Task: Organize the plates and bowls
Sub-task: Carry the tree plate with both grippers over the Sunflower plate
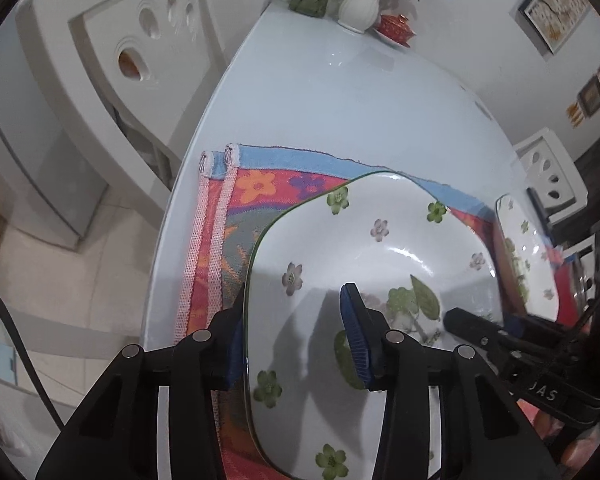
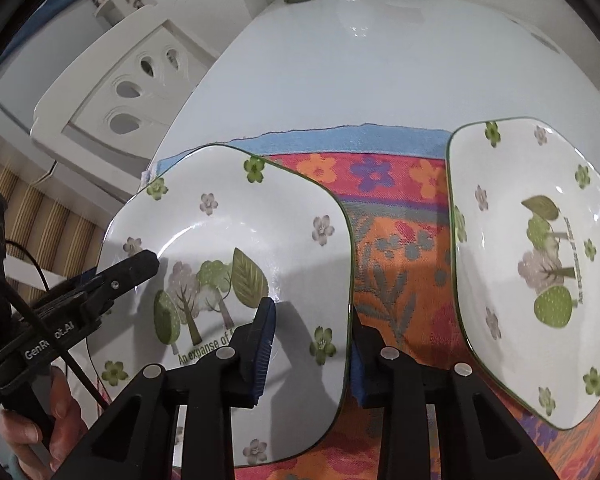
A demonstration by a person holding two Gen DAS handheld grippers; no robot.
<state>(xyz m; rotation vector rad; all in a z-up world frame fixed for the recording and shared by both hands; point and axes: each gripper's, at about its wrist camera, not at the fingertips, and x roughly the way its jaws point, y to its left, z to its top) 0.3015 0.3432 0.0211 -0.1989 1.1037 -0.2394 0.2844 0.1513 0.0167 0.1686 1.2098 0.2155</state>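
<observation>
We have the left gripper [image 1: 296,336] and right gripper [image 2: 312,348] clamping opposite rims of one plate [image 2: 228,240]; uneven lifting could let it slip onto the tabletop [image 2: 380,60].

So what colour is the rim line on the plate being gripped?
Thin green rim line on the plate; clearest in the right wrist view.

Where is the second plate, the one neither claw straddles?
In the right wrist view, the second plate lies on the floral cloth, right of the straddled plate.
</observation>
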